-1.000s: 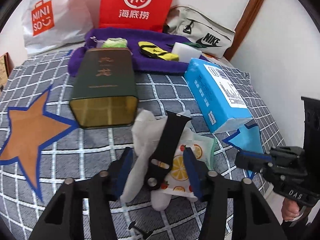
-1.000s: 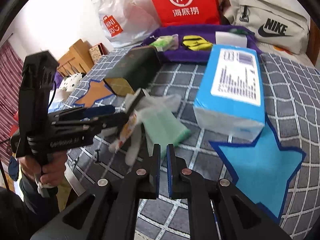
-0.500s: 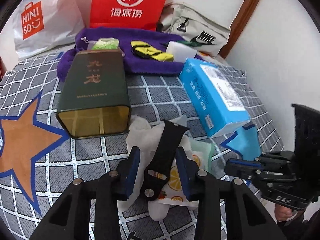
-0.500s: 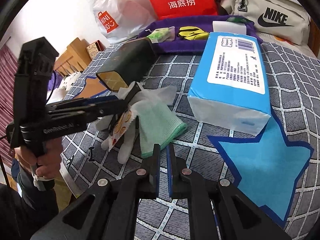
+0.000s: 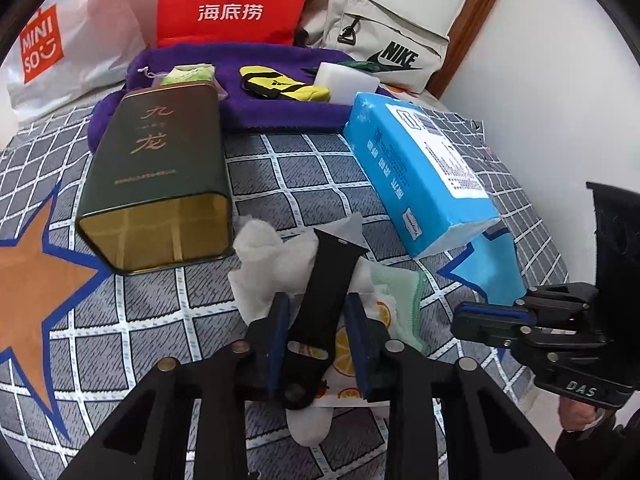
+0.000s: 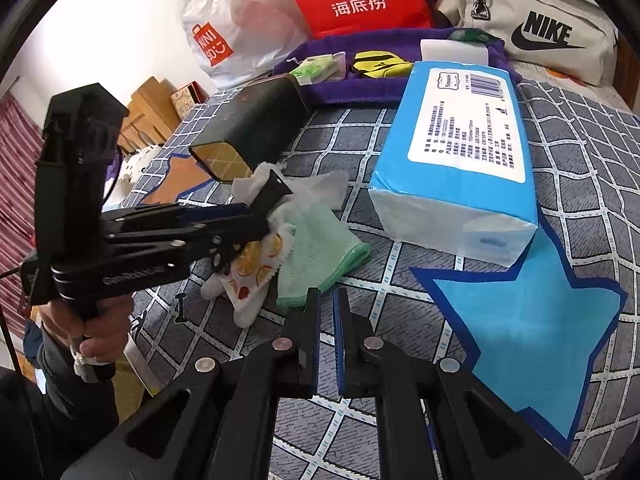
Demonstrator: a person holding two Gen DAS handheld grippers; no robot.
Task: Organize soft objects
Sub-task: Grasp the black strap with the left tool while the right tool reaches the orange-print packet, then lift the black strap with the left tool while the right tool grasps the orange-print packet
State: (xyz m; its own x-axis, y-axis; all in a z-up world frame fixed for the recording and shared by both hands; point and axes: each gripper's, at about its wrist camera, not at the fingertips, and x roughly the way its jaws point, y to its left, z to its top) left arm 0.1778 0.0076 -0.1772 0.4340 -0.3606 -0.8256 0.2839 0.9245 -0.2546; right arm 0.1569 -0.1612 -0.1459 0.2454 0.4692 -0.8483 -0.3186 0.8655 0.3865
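Closing on the black rubber watch strap (image 5: 328,280) atop the white glove (image 5: 272,260) & green cloth (image 6: 324,248) pile, left gripper (image 5: 316,344) has pads w/ a sliver of gap either side. Pinch the strap only, so no fabric lifts w/ it. Right gripper (image 6: 327,320) sits shut, empty, just beside the pile.

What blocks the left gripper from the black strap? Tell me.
Nothing visible does. The left gripper already straddles the black strap, its jaws closing with the strap between them. The strap lies on top of the white cloth, uncovered.
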